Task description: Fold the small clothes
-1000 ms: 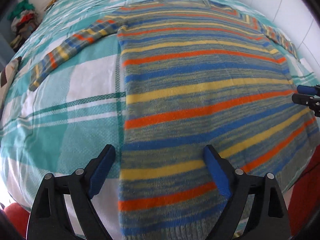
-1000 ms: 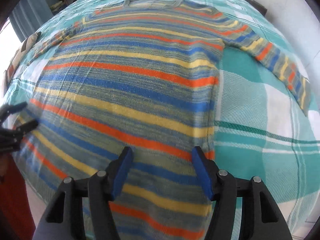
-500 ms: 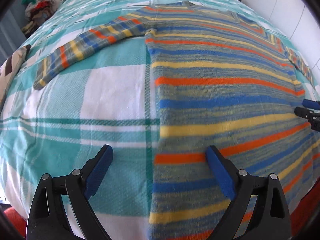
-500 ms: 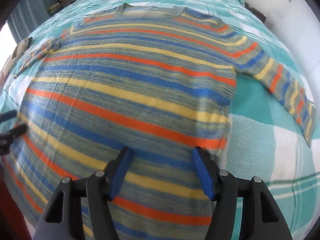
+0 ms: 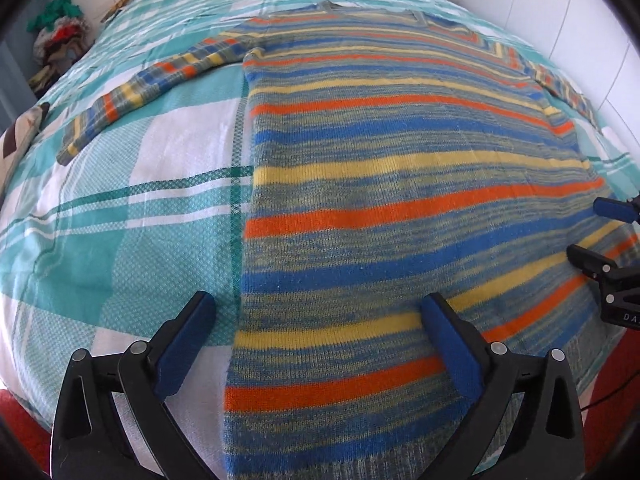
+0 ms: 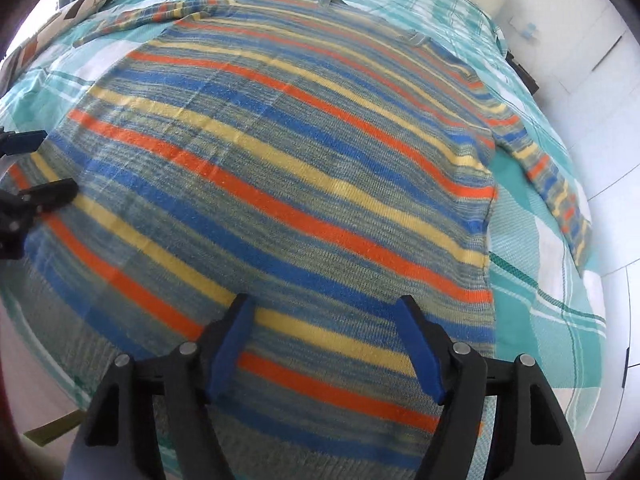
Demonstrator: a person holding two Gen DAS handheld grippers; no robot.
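Note:
A striped knit sweater (image 5: 400, 184) in blue, orange, yellow and grey lies flat on the bed, both sleeves spread out; it also fills the right wrist view (image 6: 280, 184). My left gripper (image 5: 316, 320) is open and empty, hovering over the sweater's left edge near the hem. My right gripper (image 6: 324, 320) is open and empty, above the hem's right part. The right gripper shows at the right edge of the left wrist view (image 5: 596, 228). The left gripper shows at the left edge of the right wrist view (image 6: 36, 164).
A teal and white plaid bedspread (image 5: 120, 220) covers the bed. A pile of clothes (image 5: 56, 48) sits at the far left. A patterned pillow (image 6: 60, 16) lies at the bed's left side. White walls (image 6: 592, 80) stand to the right.
Both grippers shifted over the sweater's lower part. The left view swung left, then back toward the hem. The right gripper turned left. Both stayed open; the sweater has not moved.

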